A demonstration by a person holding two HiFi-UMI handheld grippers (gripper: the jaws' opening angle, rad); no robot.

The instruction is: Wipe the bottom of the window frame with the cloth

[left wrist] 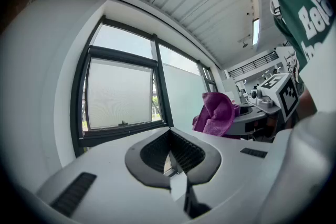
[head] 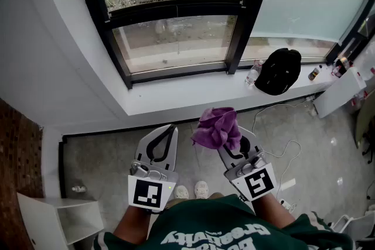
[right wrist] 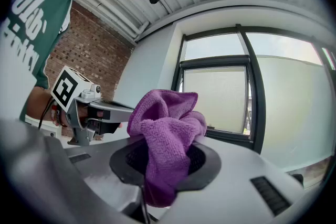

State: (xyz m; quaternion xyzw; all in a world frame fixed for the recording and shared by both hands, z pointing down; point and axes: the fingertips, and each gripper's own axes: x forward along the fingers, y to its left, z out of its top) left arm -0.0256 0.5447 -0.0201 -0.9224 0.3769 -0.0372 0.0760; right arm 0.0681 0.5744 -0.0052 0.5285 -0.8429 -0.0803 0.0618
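**Right gripper** (head: 233, 146): lower centre-right of the head view. Jaws closed on the cloth (head: 217, 126), a purple bundle bunched above the tips, with a tail hanging down between the pads in the right gripper view.

**Left gripper** (head: 167, 130): lower centre-left, just beside the right one. Jaws together, nothing between them.

**Frame** (head: 176, 72): black, across the upper half of the head view. Its bottom rail runs from upper left towards centre-right, above the white sill (head: 170, 99).

**On the sill, right part:** a bottle (head: 253, 73) and a black bag (head: 279, 70), near the frame's right end.

**Progress:** cloth is in hand but held well apart from the rail, over the floor below the sill. No contact shows, so the wiping looks not yet begun. Left to do, by my reading: bring the cloth up to the rail and wipe along its whole length. The bottle and bag may crowd the right end.
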